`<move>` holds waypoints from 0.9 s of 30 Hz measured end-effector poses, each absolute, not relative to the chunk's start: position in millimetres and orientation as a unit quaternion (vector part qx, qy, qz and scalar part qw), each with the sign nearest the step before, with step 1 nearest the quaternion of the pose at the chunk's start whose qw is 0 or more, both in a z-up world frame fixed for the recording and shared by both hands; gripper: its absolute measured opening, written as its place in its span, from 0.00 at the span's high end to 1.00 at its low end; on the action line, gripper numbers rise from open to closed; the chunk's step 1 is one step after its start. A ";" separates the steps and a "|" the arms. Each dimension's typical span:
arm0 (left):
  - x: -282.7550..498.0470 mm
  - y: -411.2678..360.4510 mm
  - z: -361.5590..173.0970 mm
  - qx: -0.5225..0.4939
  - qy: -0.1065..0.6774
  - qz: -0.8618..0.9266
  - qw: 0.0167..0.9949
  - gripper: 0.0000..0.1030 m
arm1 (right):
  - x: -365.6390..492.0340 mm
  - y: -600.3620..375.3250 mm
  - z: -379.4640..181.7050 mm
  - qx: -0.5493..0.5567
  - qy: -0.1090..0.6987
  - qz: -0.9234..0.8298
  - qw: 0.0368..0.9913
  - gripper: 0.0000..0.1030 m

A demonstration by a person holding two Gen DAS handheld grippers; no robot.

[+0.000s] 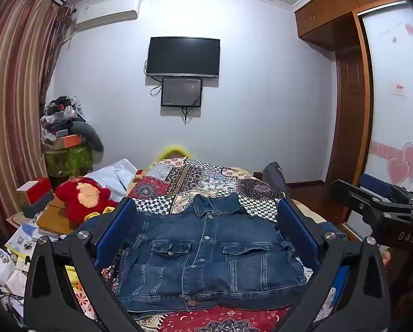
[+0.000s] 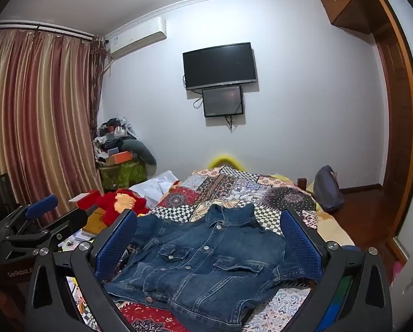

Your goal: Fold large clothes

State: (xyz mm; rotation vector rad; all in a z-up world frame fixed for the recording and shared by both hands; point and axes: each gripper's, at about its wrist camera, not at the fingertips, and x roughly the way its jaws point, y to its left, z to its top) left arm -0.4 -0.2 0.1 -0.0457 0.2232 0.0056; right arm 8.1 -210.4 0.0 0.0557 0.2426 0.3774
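Patchwork bed [image 1: 206, 177] bearing a denim jacket [image 1: 209, 251] at its near end, collar far; red plush [image 1: 85, 199] and clutter at left. Left gripper [image 1: 206, 238] and right gripper [image 2: 209, 243] hover spread, empty, their frames hiding the jacket's side edges.

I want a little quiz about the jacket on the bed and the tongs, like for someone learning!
1. True or false: the denim jacket lies front side up on the patterned quilt.
2. The left tongs and the right tongs are: A) both wide open, B) both shut on the jacket, C) one open, one shut.
3. Fill in: the red plush toy lies on the ___ side of the jacket in both views.

Key: 1 true, its buttons and chest pockets face up. 2 A, neither pair grips anything. 3 left.
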 end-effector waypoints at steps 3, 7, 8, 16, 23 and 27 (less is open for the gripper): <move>-1.7 -1.5 0.8 -0.022 0.113 0.003 0.993 0.00 | 8.4 -210.1 -0.5 0.027 0.120 0.187 0.975 0.00; -6.3 -6.4 1.9 -0.020 0.113 0.007 0.993 0.00 | 8.9 -209.7 -1.3 0.027 0.123 0.187 0.974 0.00; -7.9 -8.5 2.2 -0.020 0.113 0.007 0.993 0.00 | 8.9 -209.7 -1.3 0.027 0.123 0.187 0.974 0.00; 7.5 7.8 -4.2 -0.035 0.124 0.009 0.992 0.00 | 9.2 -209.1 -1.5 0.027 0.124 0.187 0.974 0.00; 5.5 9.3 -4.7 -0.035 0.122 0.006 0.992 0.00 | 9.5 -209.5 -2.0 0.026 0.124 0.186 0.974 0.00; 6.4 9.3 -6.4 -0.032 0.122 0.007 0.992 0.00 | 9.8 -209.9 -2.3 0.026 0.124 0.185 0.975 0.00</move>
